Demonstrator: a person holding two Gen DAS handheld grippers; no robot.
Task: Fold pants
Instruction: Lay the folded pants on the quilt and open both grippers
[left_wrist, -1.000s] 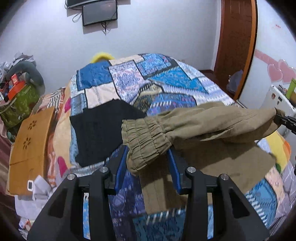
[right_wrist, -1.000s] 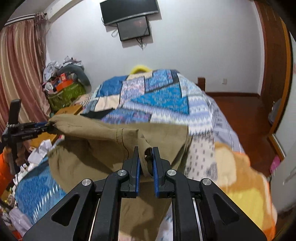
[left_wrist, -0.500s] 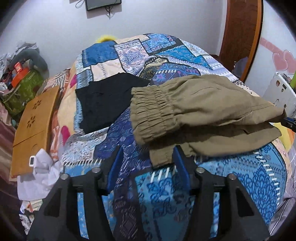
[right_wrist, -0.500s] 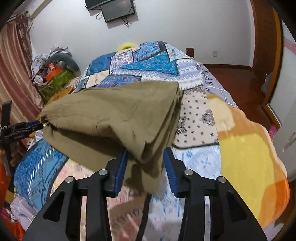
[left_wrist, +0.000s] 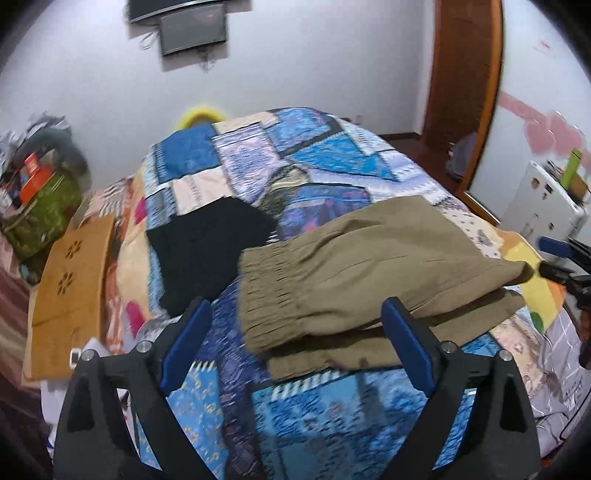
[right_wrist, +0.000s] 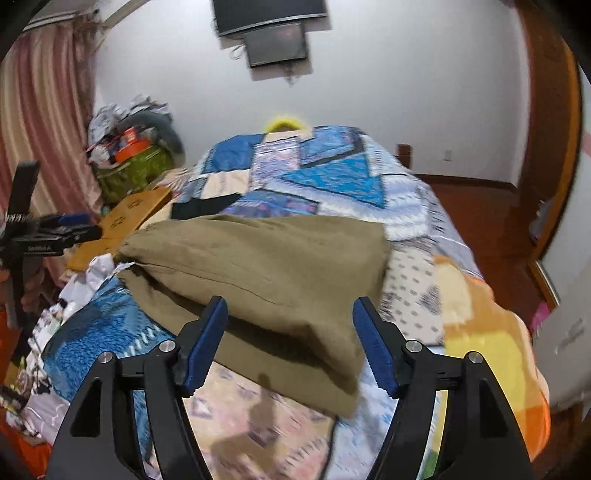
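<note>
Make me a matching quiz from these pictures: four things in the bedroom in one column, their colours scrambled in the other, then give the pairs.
Things:
1. pants
2. folded garment beside the pants
3. board with flower cutouts at the bed's edge
4. bag by the wall

Colours:
A. green
B. black
C. olive brown
D. light wood

Pairs: 1-C, 2-B, 3-D, 4-A

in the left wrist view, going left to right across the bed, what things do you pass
wooden board → black garment → olive pants → right tongs, at the picture's right edge.
</note>
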